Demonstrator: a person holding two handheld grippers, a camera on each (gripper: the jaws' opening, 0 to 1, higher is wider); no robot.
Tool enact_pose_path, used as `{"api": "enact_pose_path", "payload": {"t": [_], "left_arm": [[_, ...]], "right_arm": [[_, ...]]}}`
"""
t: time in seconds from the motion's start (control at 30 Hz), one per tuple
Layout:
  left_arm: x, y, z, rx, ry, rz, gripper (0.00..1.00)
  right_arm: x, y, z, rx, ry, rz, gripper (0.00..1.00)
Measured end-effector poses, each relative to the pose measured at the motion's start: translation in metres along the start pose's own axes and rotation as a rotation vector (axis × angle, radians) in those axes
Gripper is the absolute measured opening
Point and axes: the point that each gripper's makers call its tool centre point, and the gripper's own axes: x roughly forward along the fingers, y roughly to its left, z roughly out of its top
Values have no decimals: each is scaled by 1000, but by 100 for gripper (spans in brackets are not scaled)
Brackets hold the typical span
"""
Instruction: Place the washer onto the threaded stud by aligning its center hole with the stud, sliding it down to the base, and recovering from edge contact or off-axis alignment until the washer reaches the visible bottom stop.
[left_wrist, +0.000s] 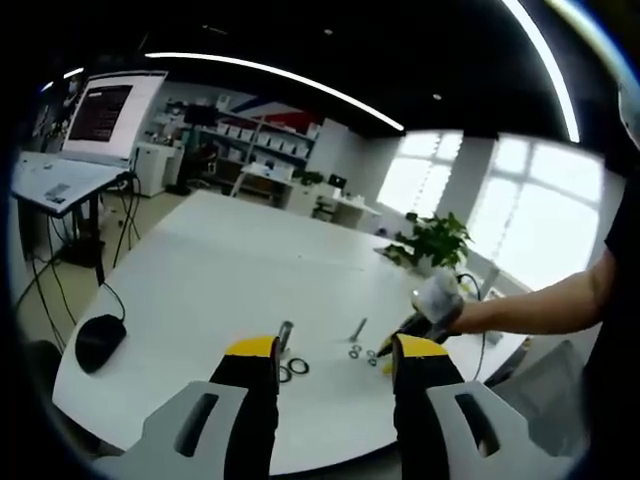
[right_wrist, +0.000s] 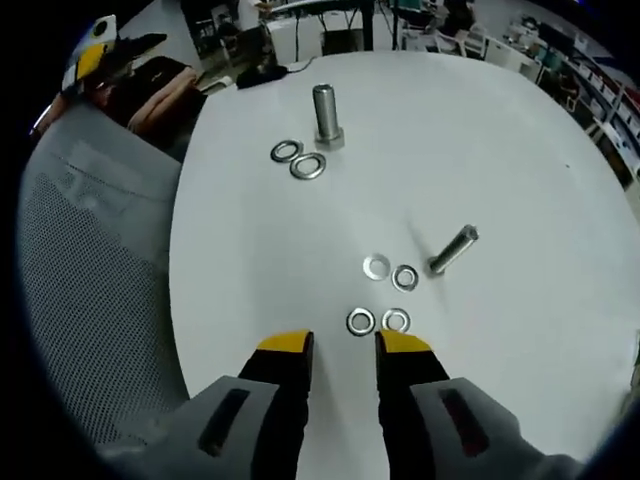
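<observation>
1. Just ahead of the right gripper (right_wrist: 344, 350), on the white table (right_wrist: 520, 150), lie four loose washers: a near pair (right_wrist: 377, 321) directly beyond the yellow tips and a far pair (right_wrist: 390, 272) a little further on. The jaws stand slightly apart and hold nothing.
2. Upright stud (right_wrist: 325, 115): it stands on its hex base far across the table from the right gripper, axis vertical, thread end up. Two more washers (right_wrist: 297, 158) lie flat just beside its base; none is on the thread.
3. Second stud (right_wrist: 453, 250): it lies on its side just beside the far pair, long axis slanting away to the right.
4. Left gripper (left_wrist: 335, 362): jaws spread wide, empty. In its view the upright stud (left_wrist: 285, 337) sits near the left jaw tip, nearer to this gripper than to the right.
5. Judgement: no washer is picked up yet. The right gripper is best placed for the near pair; the carry then runs forward and left to the upright stud.
</observation>
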Motion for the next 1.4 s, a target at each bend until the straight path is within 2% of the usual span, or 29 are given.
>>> {"api": "enact_pose_path", "payload": {"t": [0.4,0.47,0.53,0.63,0.73,0.77,0.8,0.93,1.4], "left_arm": [[0,-1,-3,-11,17,-2,41],[0,-1,-2,-4,13,0,41],[1,0,-3,-8,16,2,41],[1,1,-3,-5,19,6,42],[1,-1,-3,2,18,4,41],[0,-1,-3,2,18,3,41],[0,-1,-2,-1,15,4,41],[0,-2,0,-2,7,2,41],[0,-5,4,-1,-7,-6,41]], "right_arm": [[6,-3,4,-25,21,-7,24],[7,-4,4,-58,48,-16,23],[7,-8,2,-133,100,-46,21],[9,-6,5,-117,127,-32,21],[10,-6,5,-147,205,-22,21],[10,-6,5,-149,213,-22,21],[11,-6,5,-130,238,-28,21],[11,-6,5,-136,279,-27,21],[9,-11,4,-132,258,-14,16]]}}
